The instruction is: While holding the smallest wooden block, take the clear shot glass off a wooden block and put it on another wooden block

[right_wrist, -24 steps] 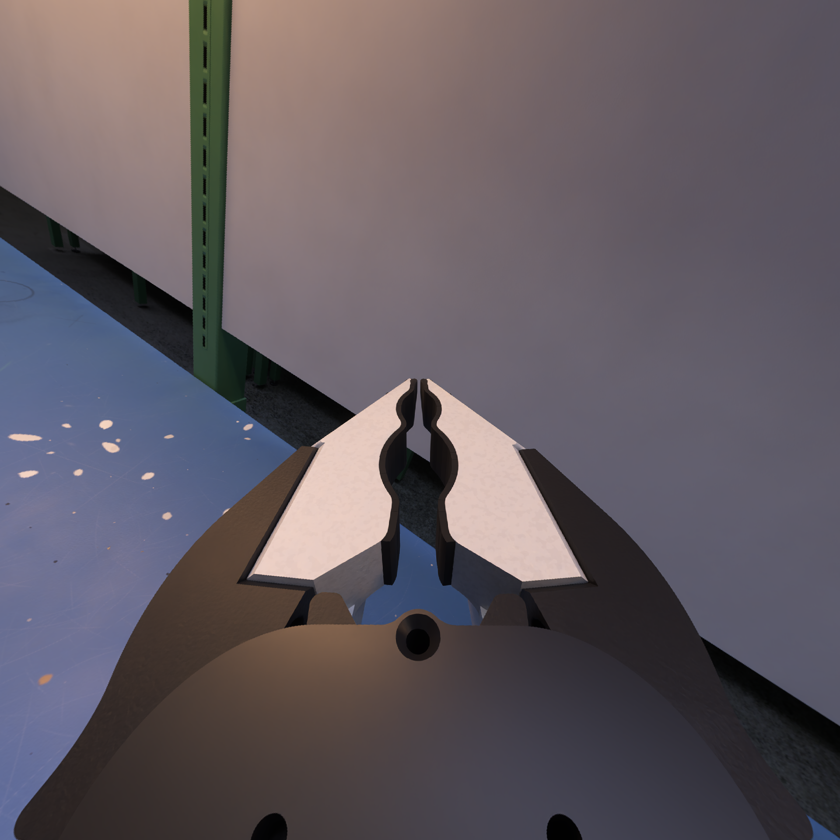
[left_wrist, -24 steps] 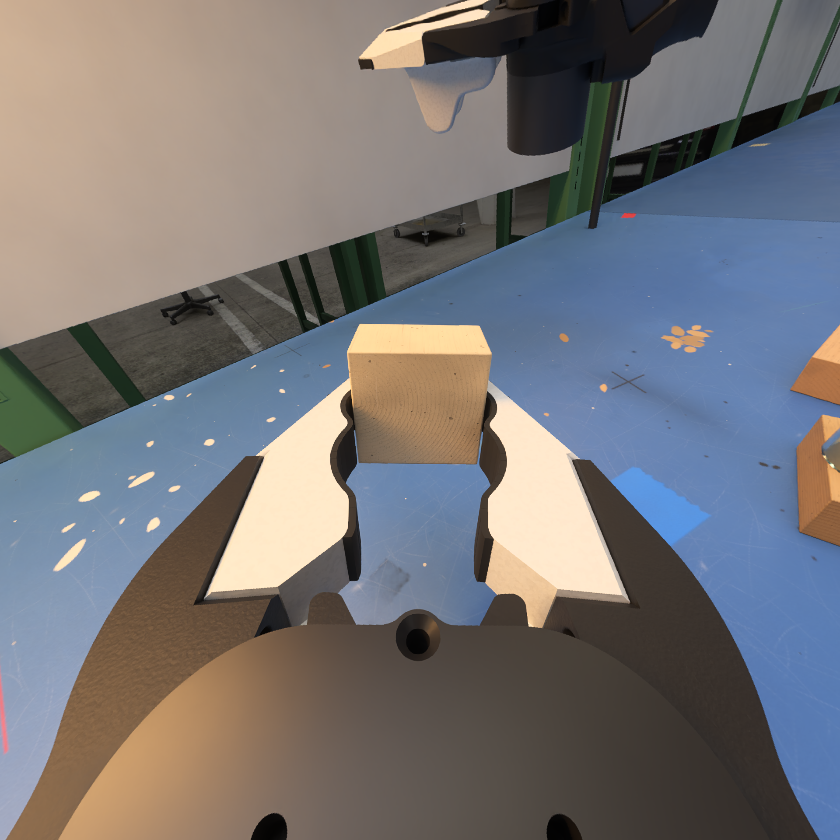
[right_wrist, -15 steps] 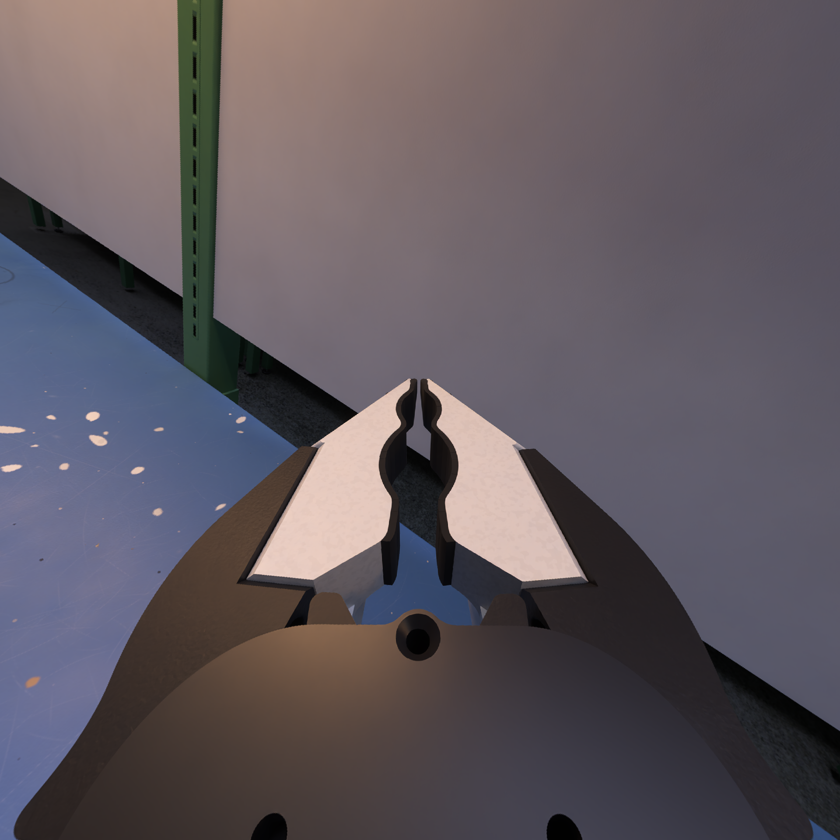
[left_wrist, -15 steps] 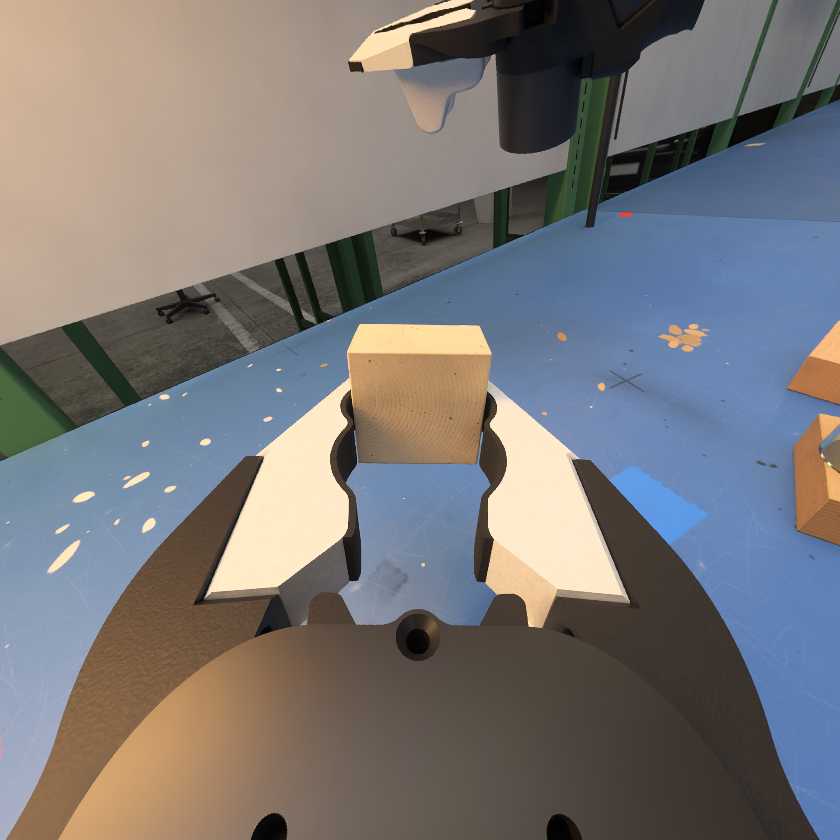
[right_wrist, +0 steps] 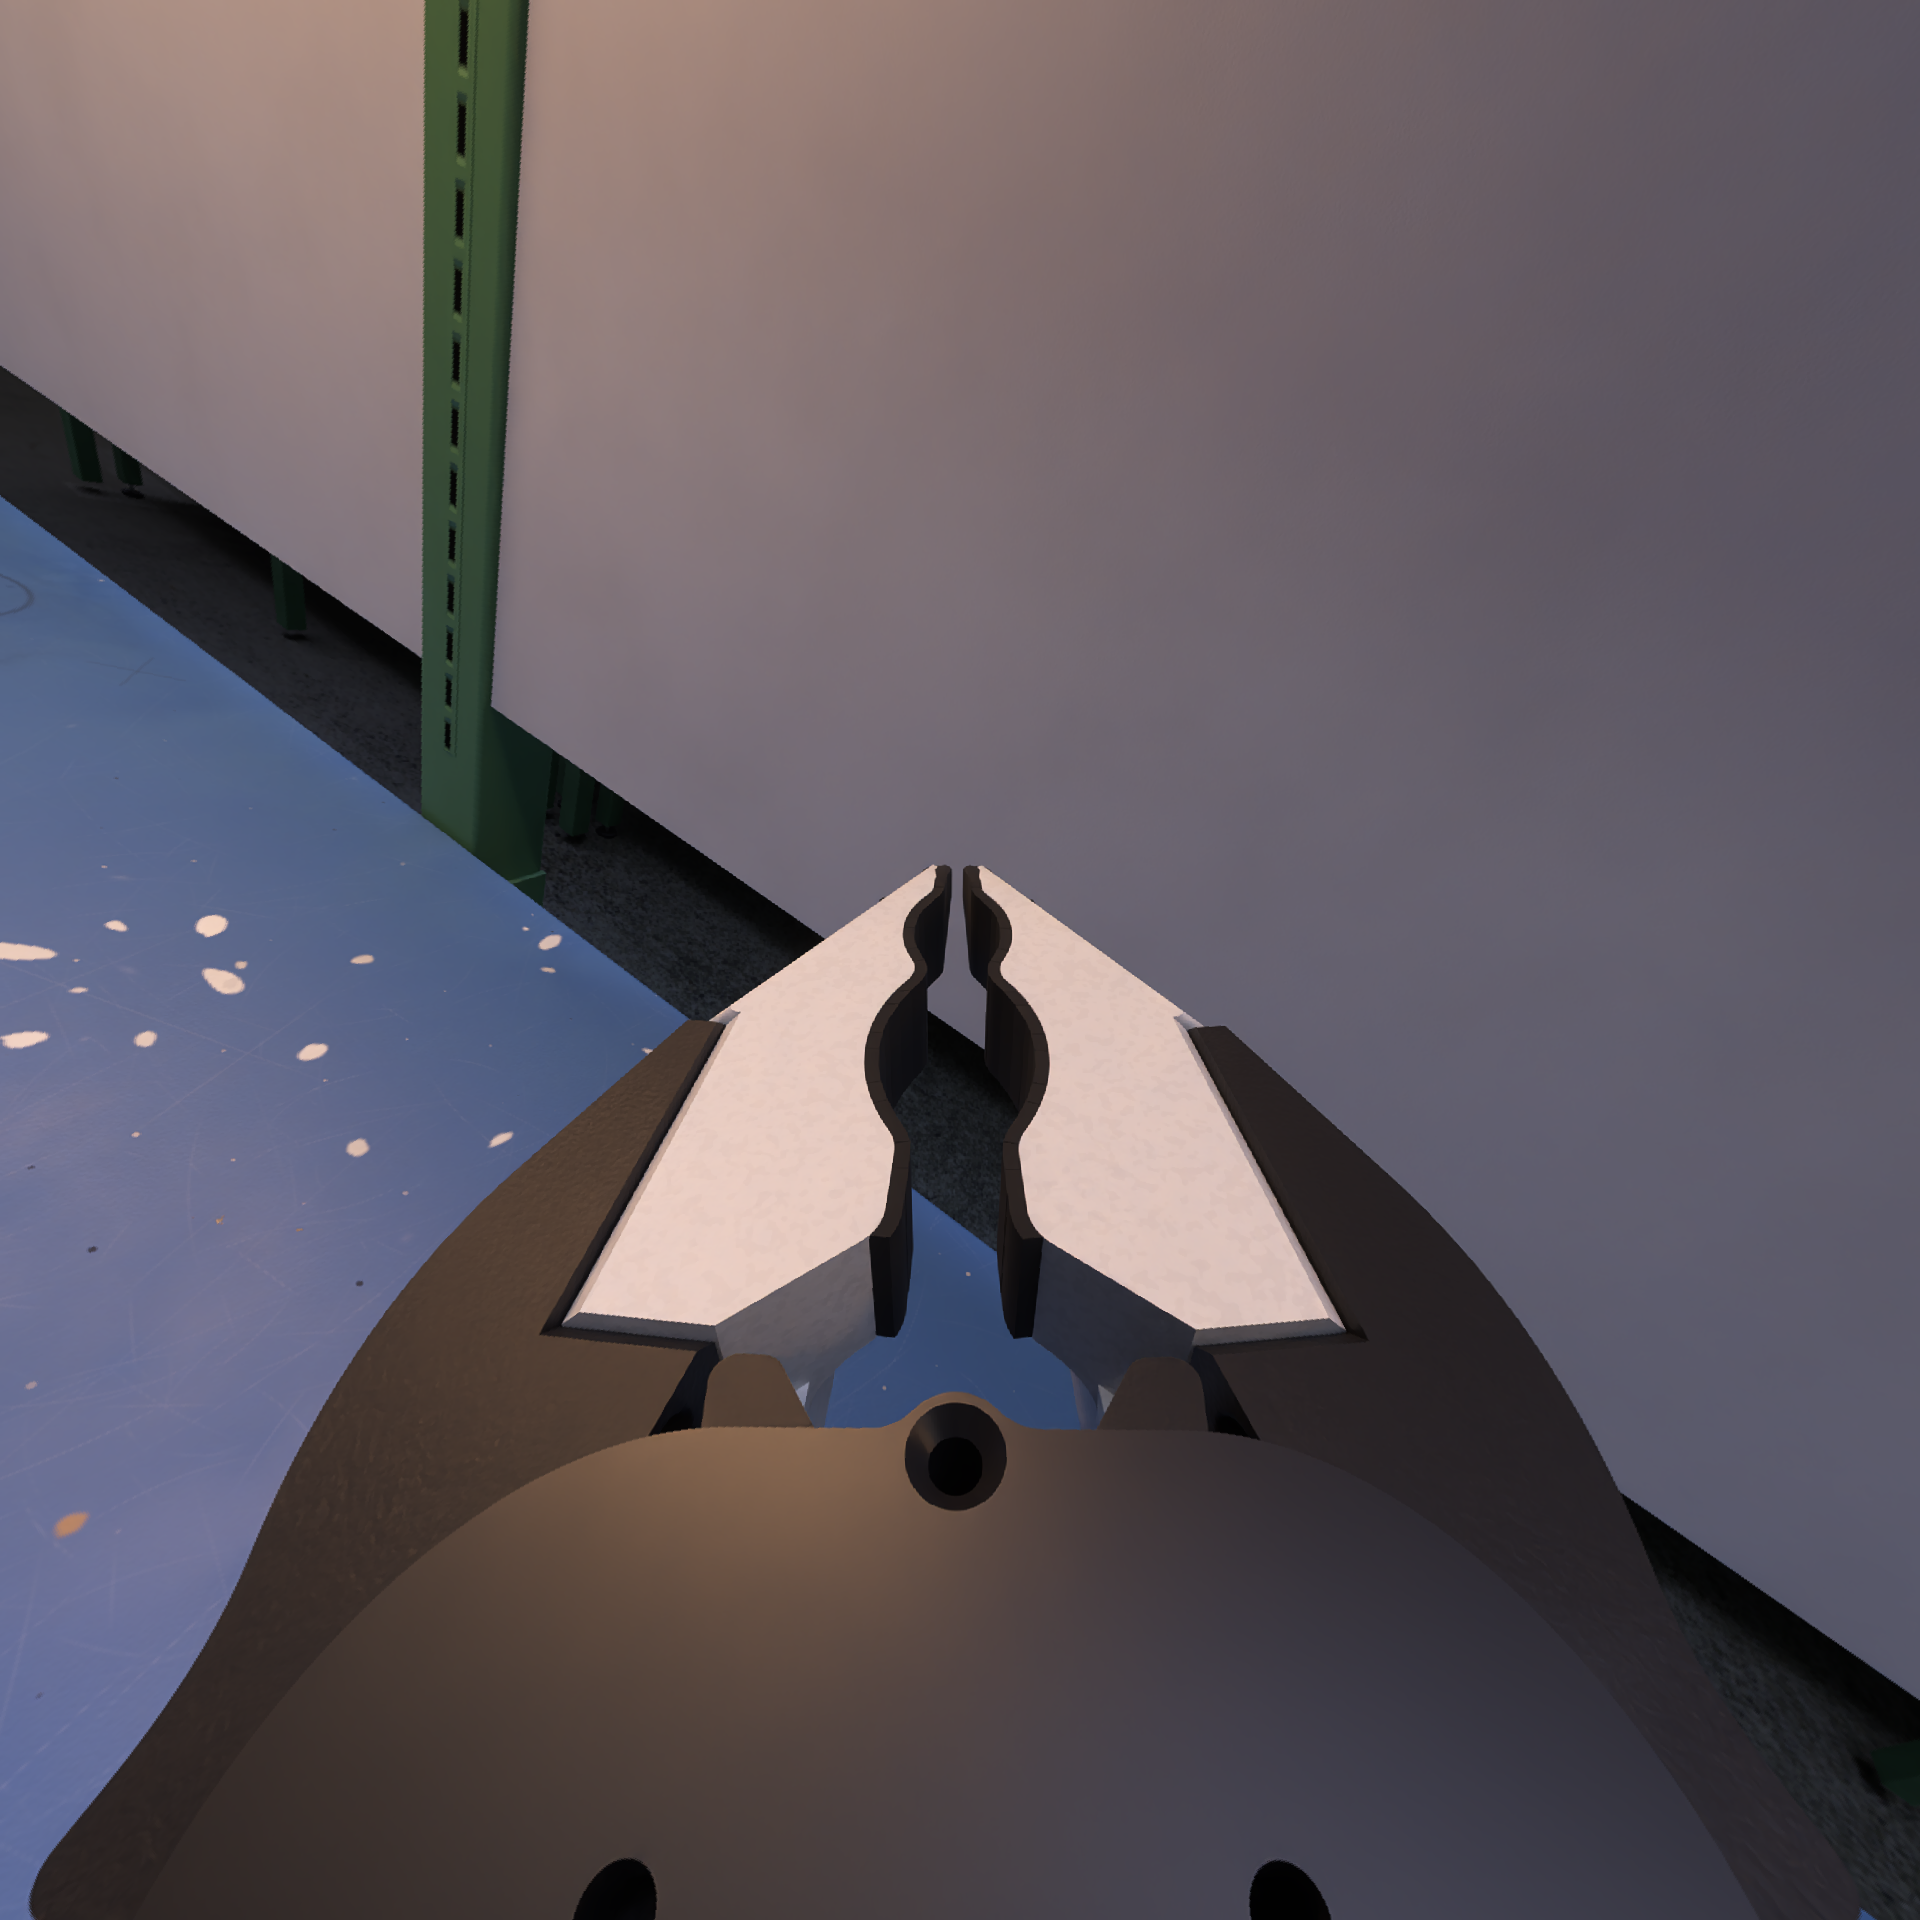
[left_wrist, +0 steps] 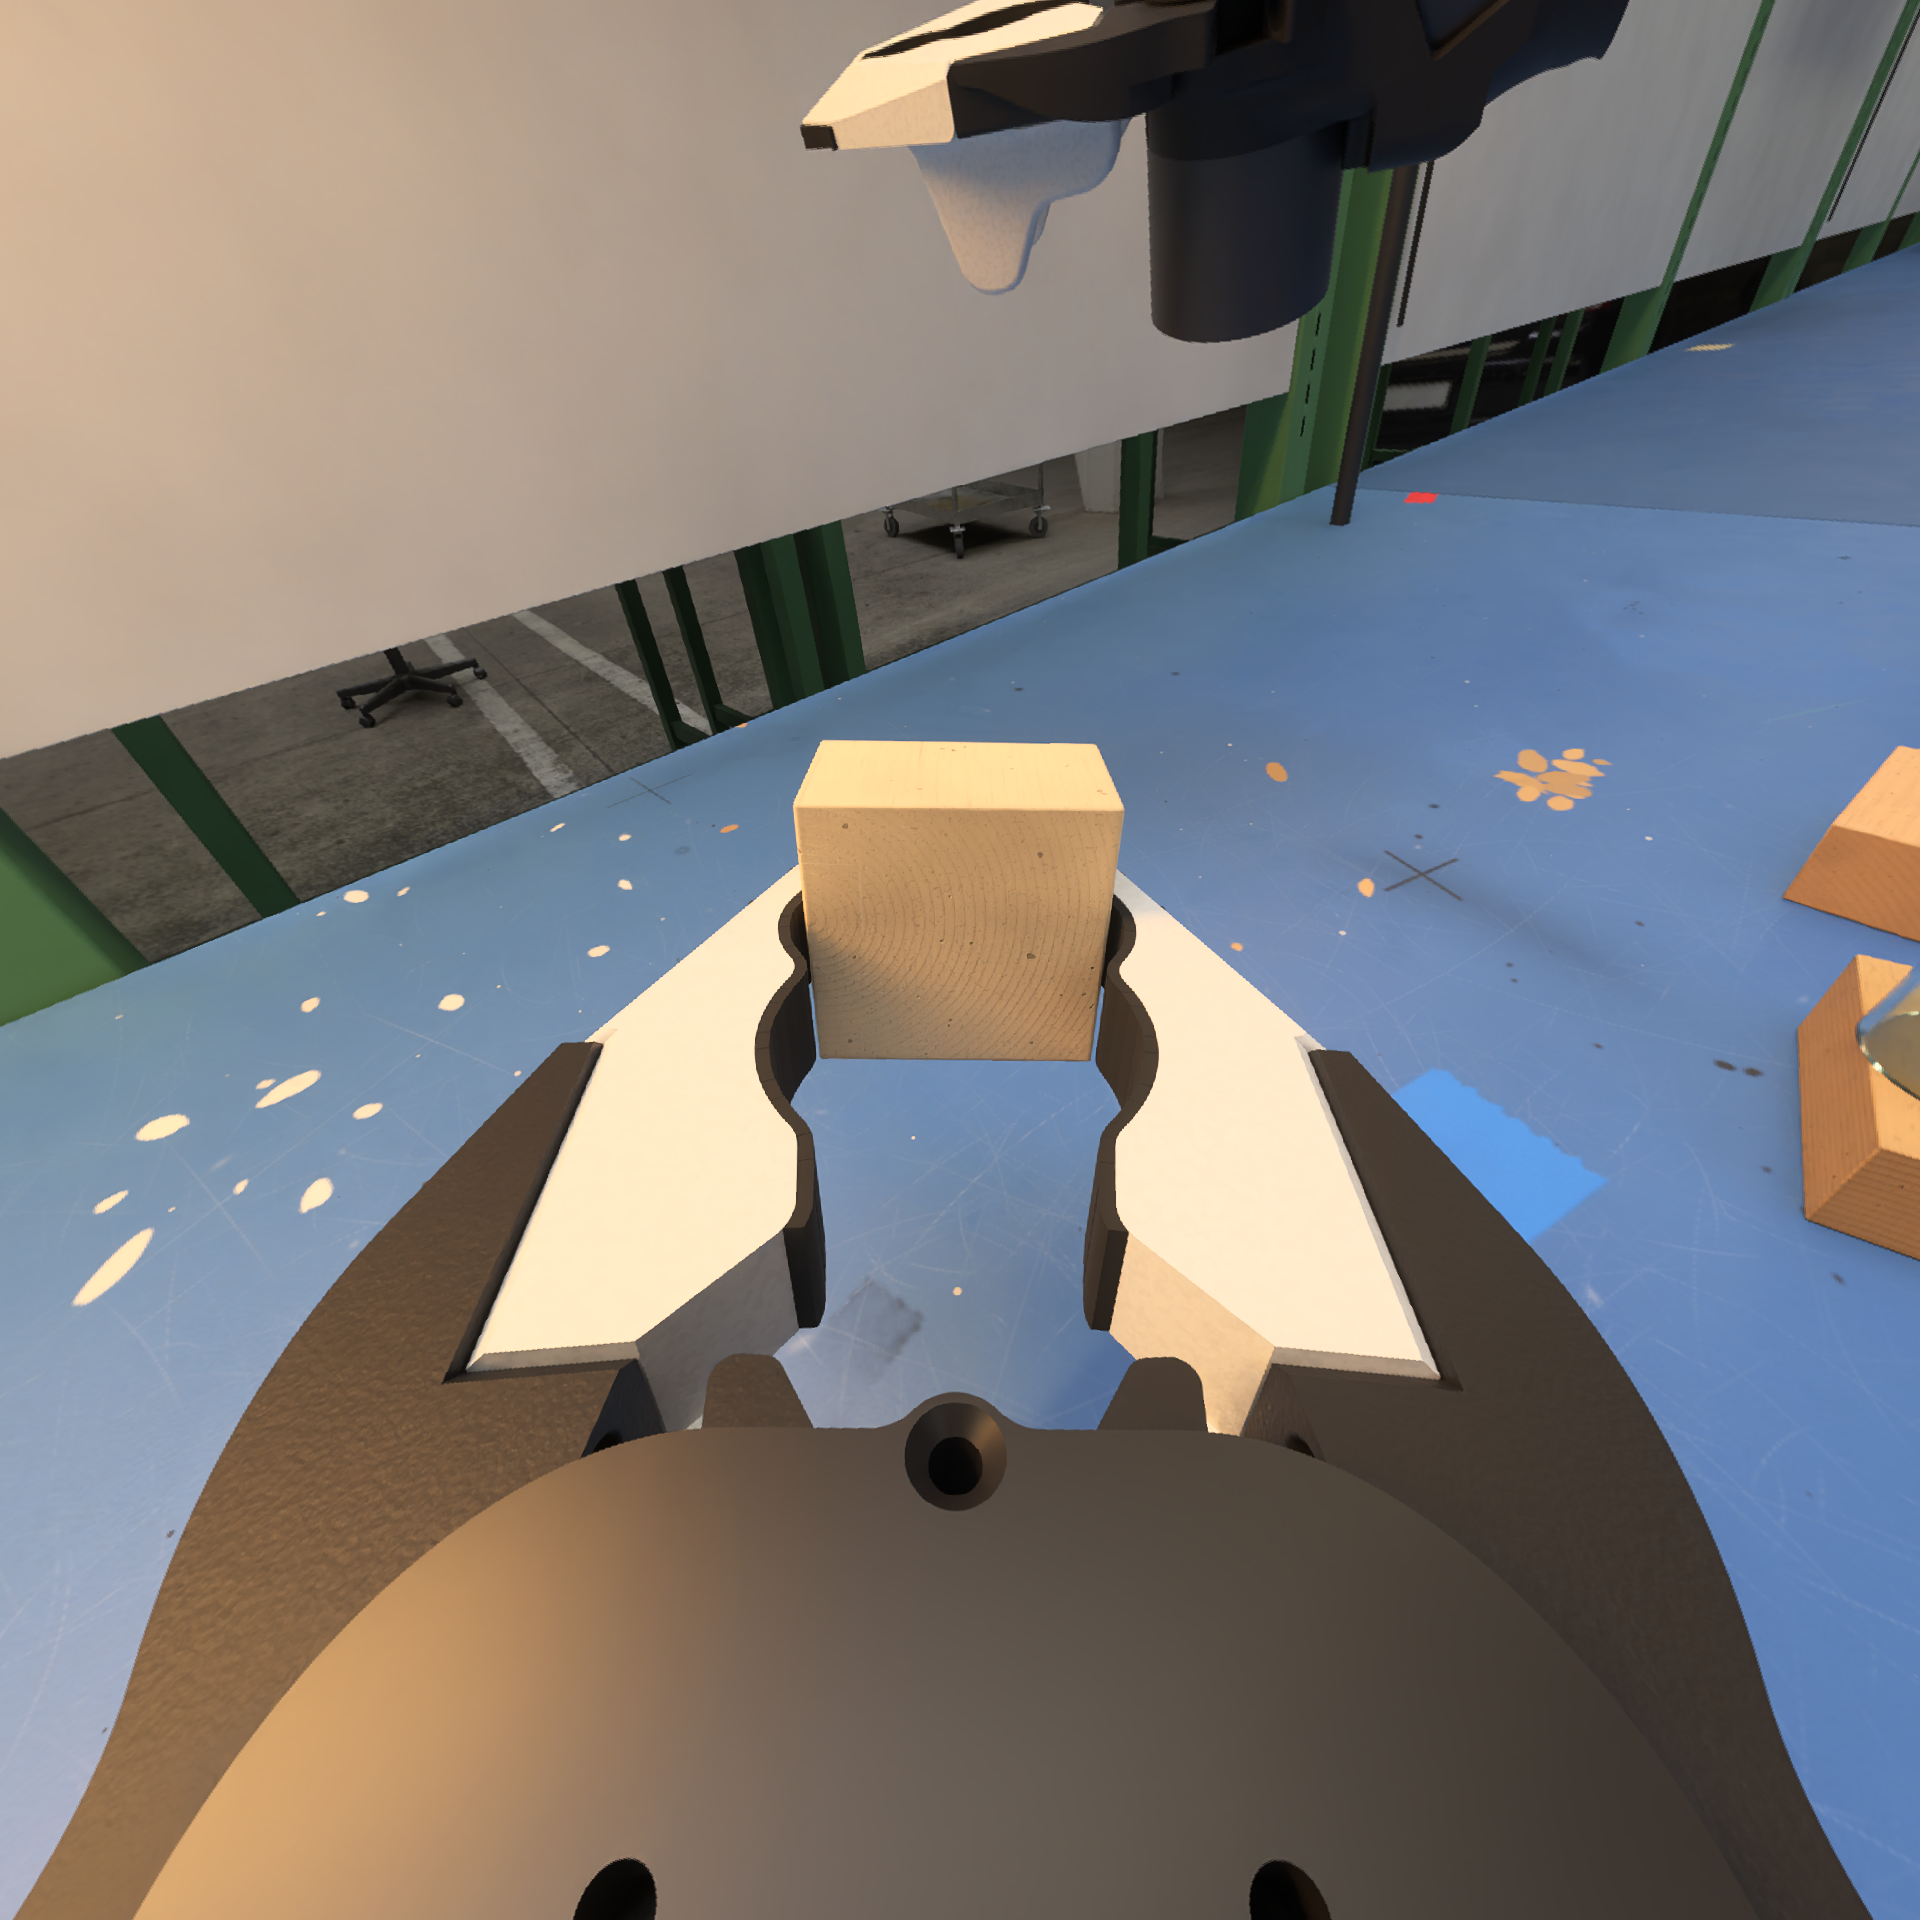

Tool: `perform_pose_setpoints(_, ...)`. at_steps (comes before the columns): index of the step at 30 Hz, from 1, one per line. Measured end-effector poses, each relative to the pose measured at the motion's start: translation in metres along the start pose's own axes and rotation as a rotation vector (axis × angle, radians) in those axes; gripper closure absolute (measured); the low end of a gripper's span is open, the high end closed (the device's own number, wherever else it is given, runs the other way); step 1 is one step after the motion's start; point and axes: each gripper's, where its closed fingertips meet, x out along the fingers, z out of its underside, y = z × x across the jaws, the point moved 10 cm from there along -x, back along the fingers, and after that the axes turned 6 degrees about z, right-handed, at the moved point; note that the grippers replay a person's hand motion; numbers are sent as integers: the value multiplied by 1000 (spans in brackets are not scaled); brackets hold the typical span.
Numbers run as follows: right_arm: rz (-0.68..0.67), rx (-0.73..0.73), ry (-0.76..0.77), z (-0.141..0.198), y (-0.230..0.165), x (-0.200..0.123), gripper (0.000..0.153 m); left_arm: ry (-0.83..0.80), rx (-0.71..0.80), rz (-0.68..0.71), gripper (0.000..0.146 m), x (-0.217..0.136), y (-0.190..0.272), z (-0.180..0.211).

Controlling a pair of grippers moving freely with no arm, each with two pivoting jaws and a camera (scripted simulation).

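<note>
My left gripper (left_wrist: 956,925) is shut on a small pale wooden block (left_wrist: 956,925) and holds it above the blue table (left_wrist: 1455,644). At the right edge of the left wrist view, the clear shot glass (left_wrist: 1896,1039) stands on a darker wooden block (left_wrist: 1860,1122); only its edge shows. Another darker wooden block (left_wrist: 1870,847) lies just beyond it. My right gripper (right_wrist: 956,878) is shut and empty, high above the table, pointing at a pale wall. It also shows in the left wrist view (left_wrist: 821,135), high up.
The table's far edge (left_wrist: 935,644) runs diagonally, with green rack posts (right_wrist: 468,416) and a pale wall behind it. A thin dark pole (left_wrist: 1361,416) stands on the table at the back right. A light blue tape patch (left_wrist: 1496,1143) lies right of my left gripper.
The right gripper has drifted slightly left as seen from the left wrist view, and its own view has shifted a little. The left gripper and block are steady.
</note>
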Motion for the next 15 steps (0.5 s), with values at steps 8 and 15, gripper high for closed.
perform_pose_setpoints(8,16,-20,-7,-5,7,-2,146,0,-9,8,94,1,1,0)
perform_pose_setpoints(15,30,-25,-22,-2,12,-6,144,-1,-13,10,94,1,0,0)
